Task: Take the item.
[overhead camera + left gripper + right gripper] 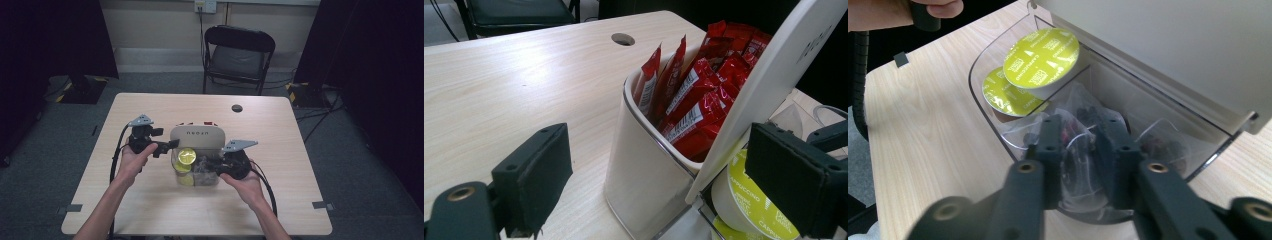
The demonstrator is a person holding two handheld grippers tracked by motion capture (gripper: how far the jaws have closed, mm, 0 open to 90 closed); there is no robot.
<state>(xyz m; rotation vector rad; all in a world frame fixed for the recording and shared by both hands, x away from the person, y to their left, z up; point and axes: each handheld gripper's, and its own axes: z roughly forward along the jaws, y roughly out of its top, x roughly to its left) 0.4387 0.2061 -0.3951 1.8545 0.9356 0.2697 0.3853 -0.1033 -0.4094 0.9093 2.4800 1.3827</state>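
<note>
Here the right gripper (1082,150) is reaching down into the clear plastic tray (985,107) at the front of the white organiser box (197,136), and its two black jaws are closing on a crinkled clear plastic packet (1083,107) with dark contents; the packet is sitting between the pads, which are pressing into its film. The packet is lying in the middle compartment of the tray, just beside two capsules with yellow-green lids (1040,50), one leaning on top of the other at the tray's far end in the right gripper view. In the high view the right gripper (220,166) is sitting at the tray's right side, the hand (245,182) behind it.

The left gripper (659,170) is standing with its jaws wide apart, around the box's raised white lid (774,80) without touching it. Behind the lid, the box's open bin is holding upright red sachets (694,107). The box is resting on the pale wooden table (280,200).
</note>
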